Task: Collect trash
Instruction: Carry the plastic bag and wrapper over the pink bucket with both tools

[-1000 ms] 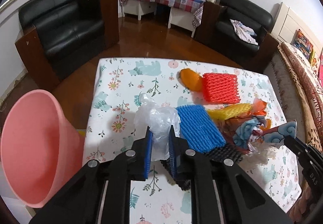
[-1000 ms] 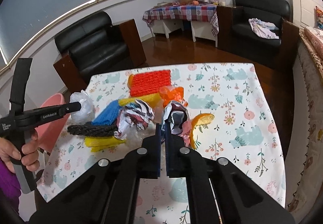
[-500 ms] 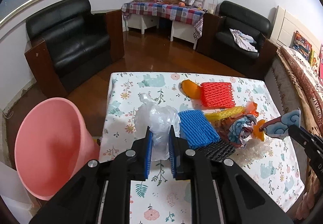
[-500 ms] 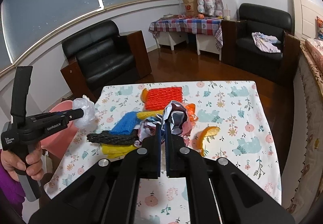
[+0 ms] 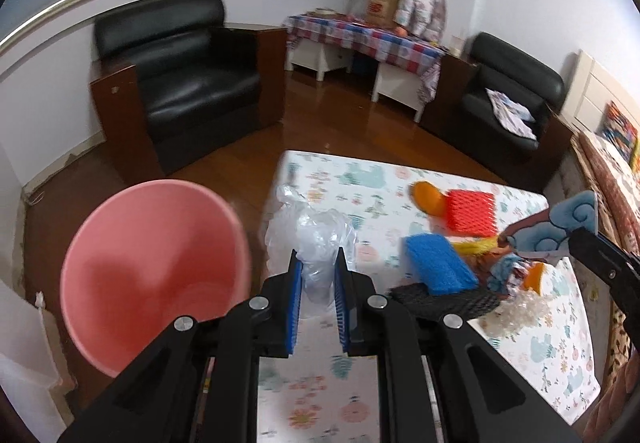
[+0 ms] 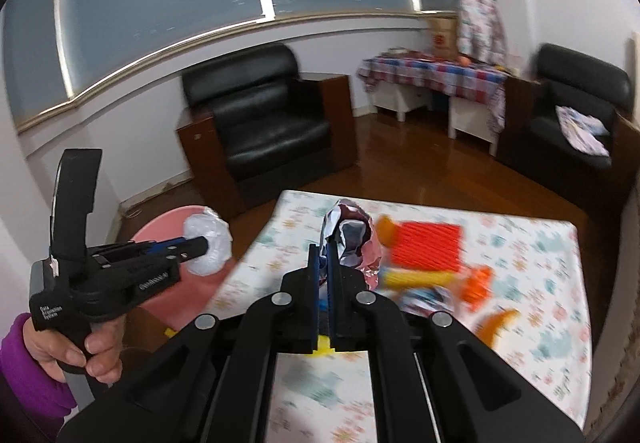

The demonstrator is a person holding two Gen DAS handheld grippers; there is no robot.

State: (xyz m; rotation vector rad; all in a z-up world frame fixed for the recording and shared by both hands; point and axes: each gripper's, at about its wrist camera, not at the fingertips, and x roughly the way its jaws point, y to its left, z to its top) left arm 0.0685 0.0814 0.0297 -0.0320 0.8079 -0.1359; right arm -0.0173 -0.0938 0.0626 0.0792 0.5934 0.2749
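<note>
Left gripper (image 5: 316,281) clamps a clear plastic bag (image 5: 310,239), held in the air off the table's left edge, just right of the pink bin (image 5: 154,267). From the right wrist view the bag (image 6: 208,241) sits in front of the bin's rim (image 6: 168,217). Bin stands on the floor beside the table's left edge, mouth tilted toward the camera and open, nothing seen inside.

Right gripper (image 6: 325,263) is clenched on a crumpled foil wrapper (image 6: 352,239), lifted above the table (image 6: 532,283) near its far left corner. In the left wrist view the wrapper (image 5: 560,227) shows at the right, above the pile.

Rest of the trash stays on the table, grouped in the middle toward the right edge: red foam net (image 5: 470,213), orange peel (image 5: 428,197) touching it on the left, blue foam net (image 5: 438,269), yellow net (image 5: 476,245) between them, black net (image 5: 444,299) just nearer than the blue one, clear crinkled plastic (image 5: 520,313) near the right. Second peel piece (image 6: 496,325) lies toward the near right in the right view, blurred.

Near part of the table and the far left corner are bare cloth. Floor between bin and sofa (image 5: 192,83) is open wood.
</note>
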